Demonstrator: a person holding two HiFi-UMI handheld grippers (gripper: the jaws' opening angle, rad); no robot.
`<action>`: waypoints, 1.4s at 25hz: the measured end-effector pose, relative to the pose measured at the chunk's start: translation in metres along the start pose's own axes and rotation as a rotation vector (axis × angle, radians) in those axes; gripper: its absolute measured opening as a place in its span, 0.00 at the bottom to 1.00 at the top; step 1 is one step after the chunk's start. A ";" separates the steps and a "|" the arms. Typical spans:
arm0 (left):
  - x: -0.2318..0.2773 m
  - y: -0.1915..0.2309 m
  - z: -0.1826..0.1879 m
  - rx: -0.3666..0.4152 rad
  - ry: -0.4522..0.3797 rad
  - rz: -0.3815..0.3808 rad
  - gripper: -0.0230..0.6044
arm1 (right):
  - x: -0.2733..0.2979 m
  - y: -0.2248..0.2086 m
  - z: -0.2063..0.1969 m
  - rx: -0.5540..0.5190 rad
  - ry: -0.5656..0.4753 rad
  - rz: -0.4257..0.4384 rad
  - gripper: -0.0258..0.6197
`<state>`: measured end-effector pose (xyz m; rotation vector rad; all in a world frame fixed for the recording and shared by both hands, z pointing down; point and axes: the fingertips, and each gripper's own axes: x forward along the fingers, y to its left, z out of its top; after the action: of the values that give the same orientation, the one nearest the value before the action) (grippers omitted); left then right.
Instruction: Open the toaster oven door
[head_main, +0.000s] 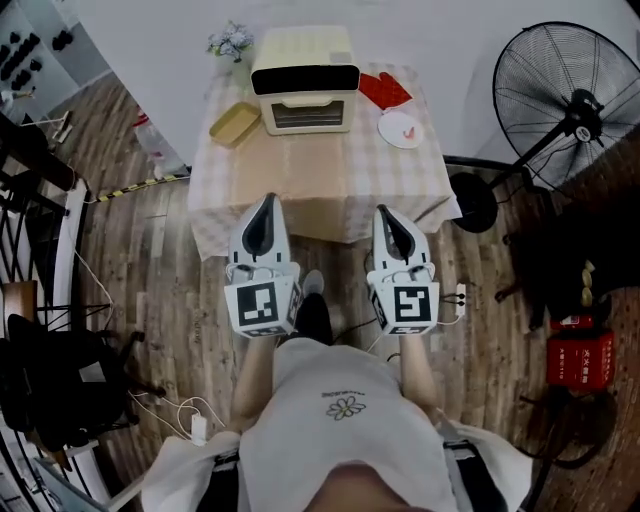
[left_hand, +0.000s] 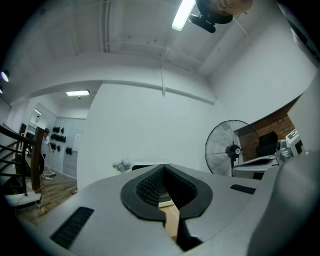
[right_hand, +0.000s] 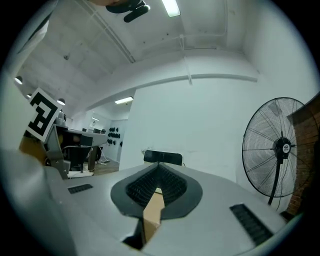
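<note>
While the person stands back from the worktop (head_main: 330, 190), the left tongs (head_main: 268, 198) and right tongs (head_main: 384, 210) hover side by side over the floor, both pinched fully together and empty. The toaster oven (head_main: 304, 92) sits centred at the far edge, close to the wall. Its long axis runs left to right, and its door (head_main: 305, 113) faces near, straight at the person. Here's the danger as I read it: tongs going in pinched like this can't take the handle, only nudge it. A hard tug could also drag the light oven nearwards across the cloth. Watch the yellow tray (head_main: 235, 123) just beside its near left corner too, because a dropping door might clip it.
</note>
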<state>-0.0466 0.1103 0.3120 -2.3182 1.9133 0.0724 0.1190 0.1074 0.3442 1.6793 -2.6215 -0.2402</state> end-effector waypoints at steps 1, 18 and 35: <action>0.014 0.008 0.001 -0.003 -0.002 -0.001 0.06 | 0.015 -0.002 -0.001 0.005 0.007 0.001 0.05; 0.222 0.118 -0.019 -0.056 0.022 -0.019 0.06 | 0.249 -0.034 0.010 -0.012 0.022 0.004 0.05; 0.253 0.098 -0.018 -0.024 0.022 0.020 0.06 | 0.271 -0.069 0.002 0.013 -0.014 0.022 0.05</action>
<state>-0.0945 -0.1570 0.2918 -2.3246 1.9570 0.0734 0.0668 -0.1652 0.3144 1.6581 -2.6556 -0.2357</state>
